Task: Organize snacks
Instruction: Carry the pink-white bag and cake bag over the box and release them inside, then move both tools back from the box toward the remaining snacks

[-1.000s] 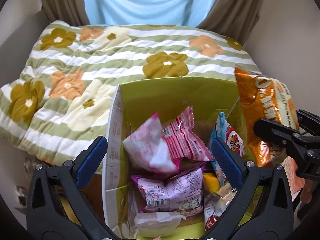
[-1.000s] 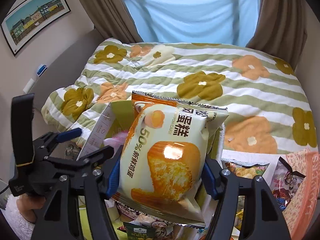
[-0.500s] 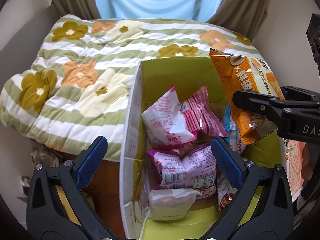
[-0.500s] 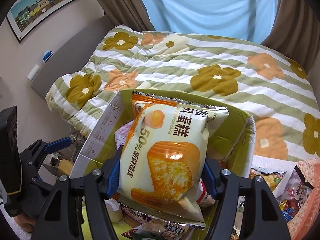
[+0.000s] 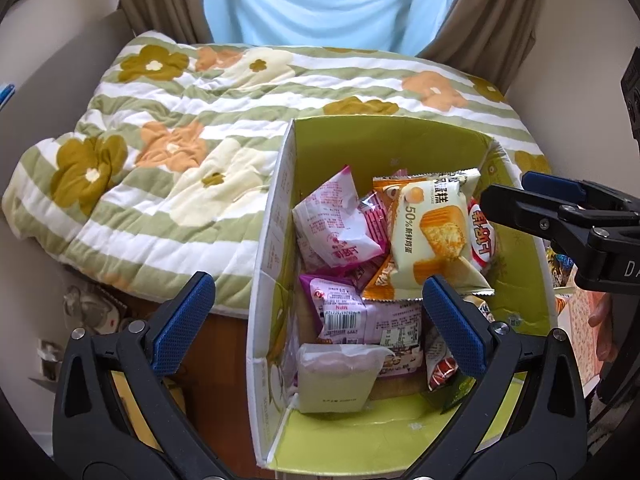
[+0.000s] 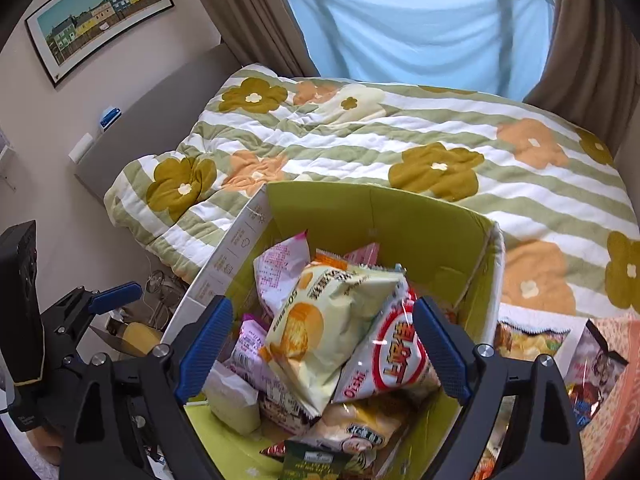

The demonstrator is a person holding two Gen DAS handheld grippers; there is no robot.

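Right wrist view: big green-and-white cardboard box (image 6: 384, 216) sits open at the foot of the bed, w/ its top wide open so snacks can drop in from above. It is already piled up w/ soft bags. On top lies the cream and orange cake bag (image 6: 324, 328), tilted, leaning on a red and white cracker bag (image 6: 394, 354) – prob. because it fell onto a lumpy heap, not a flat floor. Pink and white snack bags (image 5: 336, 220) are pushed to the left side of the box, so the new bag fits on the right.

Right gripper (image 6: 320, 352) w/ blue pads hangs just over the box. Its jaws are opening and the pads do not press the cake bag, which lies loose between and below them – I think the bag is meant to stay there. Left gripper (image 5: 316, 320) is spread wide w/ nothing in it, over the box's left wall.

More snack packs (image 6: 532, 340) wait on the right, outside the box.

Room: bed w/ a green striped flower quilt (image 6: 400, 132), brown curtains, a blue sheet at the window, a framed picture of houses (image 6: 100, 12) on the wall.
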